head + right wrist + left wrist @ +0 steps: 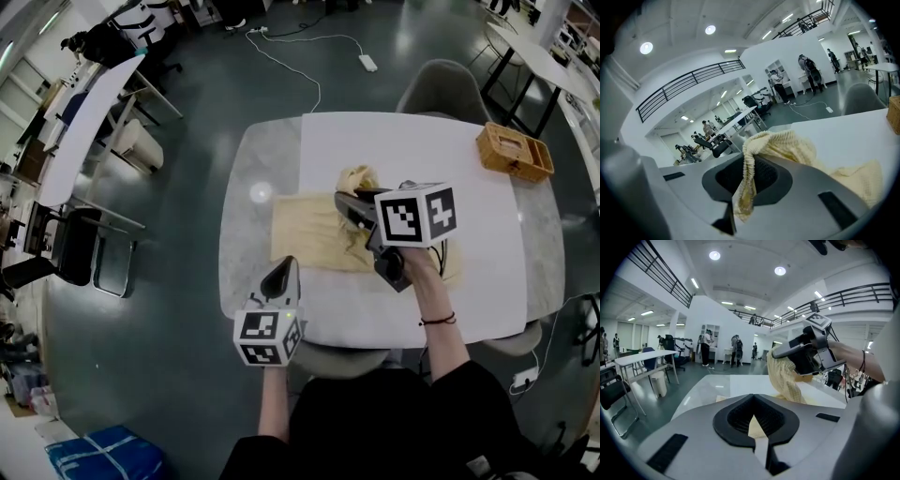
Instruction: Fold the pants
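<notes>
One right hand-held gripper (345,204), pinching lifted pants (305,231)

The pants (787,145) are pale yellow cloth, waffle-textured, with a gathered ribbed waistband. The basket (514,151) is woven wicker. The table (248,169) shows a glossy, marble-looking top under a matt white sheet (403,150). The left gripper (285,270) and right gripper (349,210) have smooth matt grey plastic shells.
</notes>
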